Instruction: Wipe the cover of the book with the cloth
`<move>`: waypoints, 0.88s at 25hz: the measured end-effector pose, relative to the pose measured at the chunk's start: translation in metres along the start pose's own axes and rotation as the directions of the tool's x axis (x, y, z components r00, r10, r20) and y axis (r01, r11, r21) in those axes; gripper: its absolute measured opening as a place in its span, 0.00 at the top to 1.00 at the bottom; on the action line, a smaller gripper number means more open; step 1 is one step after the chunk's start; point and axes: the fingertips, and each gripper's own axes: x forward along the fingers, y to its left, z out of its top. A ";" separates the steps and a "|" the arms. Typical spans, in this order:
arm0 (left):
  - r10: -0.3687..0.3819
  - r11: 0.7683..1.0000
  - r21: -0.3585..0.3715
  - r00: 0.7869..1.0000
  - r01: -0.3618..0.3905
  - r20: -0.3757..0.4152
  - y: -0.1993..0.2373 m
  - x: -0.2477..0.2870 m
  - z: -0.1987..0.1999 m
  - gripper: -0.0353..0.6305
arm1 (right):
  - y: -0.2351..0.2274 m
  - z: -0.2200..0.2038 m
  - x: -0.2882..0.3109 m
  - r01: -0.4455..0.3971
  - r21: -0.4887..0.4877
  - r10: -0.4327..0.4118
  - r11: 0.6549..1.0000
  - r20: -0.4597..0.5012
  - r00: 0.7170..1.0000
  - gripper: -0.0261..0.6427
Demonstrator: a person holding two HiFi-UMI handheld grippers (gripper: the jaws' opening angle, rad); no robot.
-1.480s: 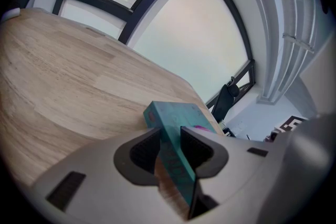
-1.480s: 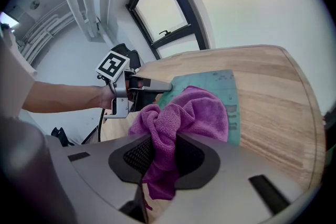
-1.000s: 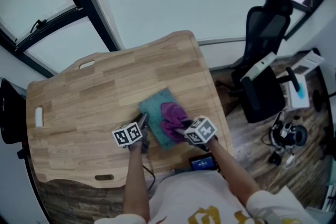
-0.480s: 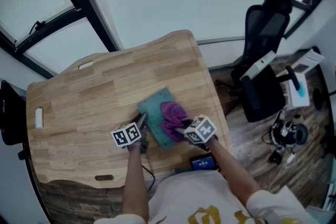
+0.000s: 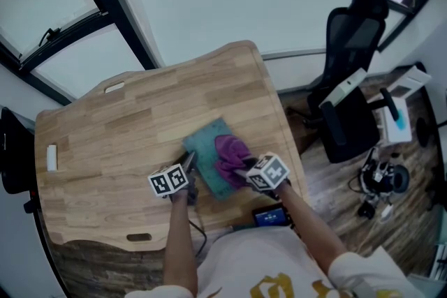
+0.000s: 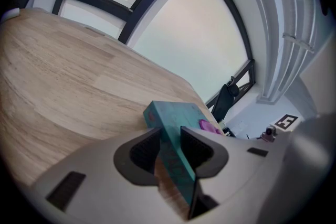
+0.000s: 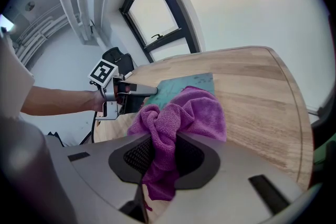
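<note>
Soft, even daylight from the windows; strong fisheye warping and dark vignetted corners.

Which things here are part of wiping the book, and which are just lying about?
In use: book, cloth, left gripper, right gripper.
Lying about: chair, white block, small blue-screen device.

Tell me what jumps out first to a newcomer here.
The purple cloth bunched on the teal book near the front edge of the wooden table, pinched by the right gripper. Next, the left gripper shut on the book's edge; a black office chair stands right of the table.
</note>
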 end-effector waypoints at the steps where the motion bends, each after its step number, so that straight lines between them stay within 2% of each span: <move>1: 0.000 1.000 0.001 1.000 0.000 0.000 0.000 0.000 0.000 0.76 | 0.000 0.000 0.000 0.001 -0.001 -0.001 1.000 0.001 1.000 0.82; 22: 0.007 1.000 -0.010 1.000 -0.007 -0.004 0.004 0.001 -0.006 0.76 | -0.006 0.018 0.010 0.001 0.012 -0.001 1.000 -0.003 1.000 0.82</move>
